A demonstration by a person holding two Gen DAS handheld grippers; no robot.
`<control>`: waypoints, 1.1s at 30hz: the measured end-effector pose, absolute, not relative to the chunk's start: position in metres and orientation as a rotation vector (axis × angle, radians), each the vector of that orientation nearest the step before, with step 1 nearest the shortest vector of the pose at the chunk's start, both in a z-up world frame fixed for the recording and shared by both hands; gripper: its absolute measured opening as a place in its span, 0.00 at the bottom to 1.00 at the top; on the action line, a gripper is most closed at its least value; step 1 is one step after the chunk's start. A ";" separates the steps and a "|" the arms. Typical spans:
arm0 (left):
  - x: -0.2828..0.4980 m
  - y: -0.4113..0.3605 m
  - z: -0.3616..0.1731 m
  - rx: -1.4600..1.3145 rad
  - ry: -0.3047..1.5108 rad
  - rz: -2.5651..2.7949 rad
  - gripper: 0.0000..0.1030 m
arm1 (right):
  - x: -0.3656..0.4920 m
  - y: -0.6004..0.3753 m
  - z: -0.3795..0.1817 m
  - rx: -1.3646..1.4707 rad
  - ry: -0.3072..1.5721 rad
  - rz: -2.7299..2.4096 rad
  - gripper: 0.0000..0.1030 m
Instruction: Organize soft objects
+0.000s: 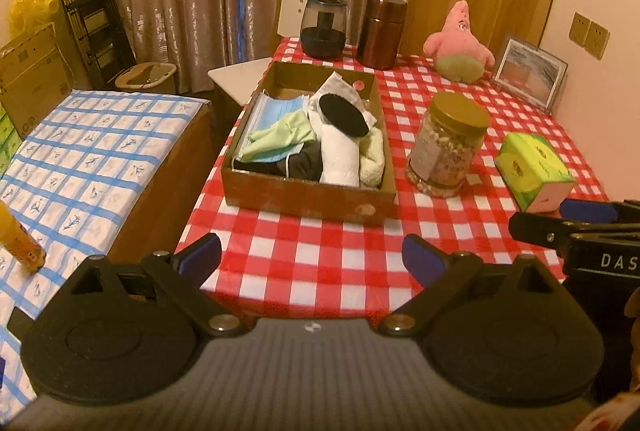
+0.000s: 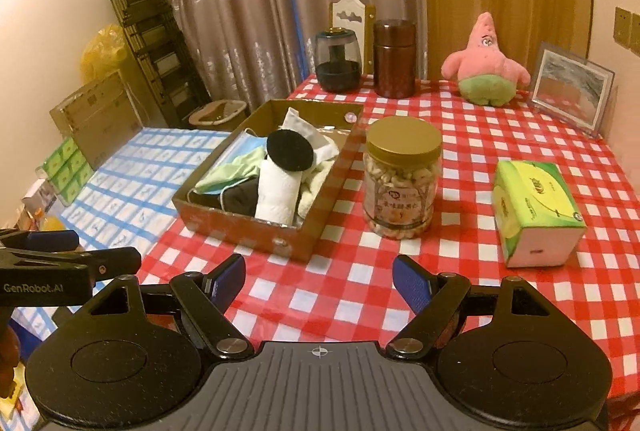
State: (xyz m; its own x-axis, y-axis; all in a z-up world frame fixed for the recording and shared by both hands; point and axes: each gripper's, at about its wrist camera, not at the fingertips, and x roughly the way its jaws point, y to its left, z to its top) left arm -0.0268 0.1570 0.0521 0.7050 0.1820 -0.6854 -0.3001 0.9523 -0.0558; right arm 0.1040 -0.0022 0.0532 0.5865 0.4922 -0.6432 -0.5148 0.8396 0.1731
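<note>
A shallow brown cardboard box (image 1: pixel 308 191) is being shown on the red-and-white checked tablecloth (image 1: pixel 320 263), towards its left edge, and the soft objects are being kept inside it. A blue surgical mask (image 1: pixel 276 111) is lying along the box's left side, with a pale green cloth (image 1: pixel 280 135) draped over it and a dark garment (image 1: pixel 296 163) tucked beneath at the near end. A white rolled sock with a black round end (image 2: pixel 280 179) is being propped up at the middle, tilted towards the near wall, and a pale cream fluffy cloth (image 1: pixel 372 159) is bunched against the right wall. A white mask (image 1: pixel 340 87) is lying at the far end.

The left gripper (image 1: pixel 312 255) is being held wide open over the near tablecloth, nothing between its blue pads. The right gripper (image 2: pixel 320 279) is likewise being held wide and empty, short of the box.

Just right of the box a clear jar with a gold lid (image 2: pixel 402 179) is standing upright, and a green tissue pack (image 2: pixel 536 211) is lying further right. A pink starfish plush toy (image 2: pixel 486 63) is sitting at the table's far side, beside a picture frame (image 2: pixel 570 91).
</note>
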 end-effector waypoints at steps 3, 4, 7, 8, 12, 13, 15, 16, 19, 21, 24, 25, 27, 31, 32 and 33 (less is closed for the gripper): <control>-0.033 0.153 0.052 -0.159 0.740 0.277 0.93 | 0.094 -0.003 0.051 -0.053 0.729 0.587 0.78; -0.036 0.152 0.052 -0.157 0.735 0.281 0.93 | 0.090 -0.003 0.049 -0.060 0.729 0.591 0.78; -0.044 0.149 0.052 -0.150 0.728 0.294 0.93 | 0.083 -0.004 0.047 -0.069 0.728 0.594 0.78; -0.046 0.149 0.052 -0.148 0.729 0.299 0.93 | 0.081 -0.004 0.046 -0.071 0.730 0.595 0.78; -0.052 0.145 0.049 -0.157 0.737 0.301 0.93 | 0.075 -0.006 0.044 -0.069 0.731 0.599 0.78; -0.053 0.145 0.048 -0.163 0.738 0.300 0.93 | 0.074 -0.006 0.043 -0.065 0.731 0.600 0.78; -0.056 0.143 0.047 -0.166 0.736 0.296 0.93 | 0.074 -0.007 0.043 -0.056 0.730 0.598 0.78; -0.057 0.142 0.046 -0.165 0.737 0.298 0.93 | 0.074 -0.008 0.043 -0.053 0.731 0.597 0.78; -0.059 0.141 0.044 -0.163 0.743 0.308 0.93 | 0.074 -0.009 0.043 -0.047 0.734 0.589 0.78; -0.060 0.143 0.043 -0.172 0.745 0.311 0.93 | 0.074 -0.009 0.043 -0.050 0.733 0.587 0.78; -0.060 0.144 0.044 -0.165 0.746 0.327 0.93 | 0.074 -0.009 0.043 -0.051 0.734 0.588 0.78; -0.060 0.145 0.044 -0.166 0.745 0.330 0.93 | 0.074 -0.010 0.043 -0.051 0.733 0.588 0.78; -0.060 0.146 0.044 -0.168 0.746 0.331 0.93 | 0.074 -0.010 0.043 -0.054 0.732 0.586 0.78; -0.061 0.145 0.044 -0.168 0.746 0.330 0.93 | 0.074 -0.011 0.043 -0.058 0.731 0.584 0.78; -0.060 0.145 0.043 -0.168 0.746 0.331 0.93 | 0.075 -0.011 0.043 -0.056 0.731 0.584 0.78; -0.060 0.145 0.043 -0.168 0.746 0.332 0.93 | 0.074 -0.010 0.043 -0.057 0.730 0.584 0.78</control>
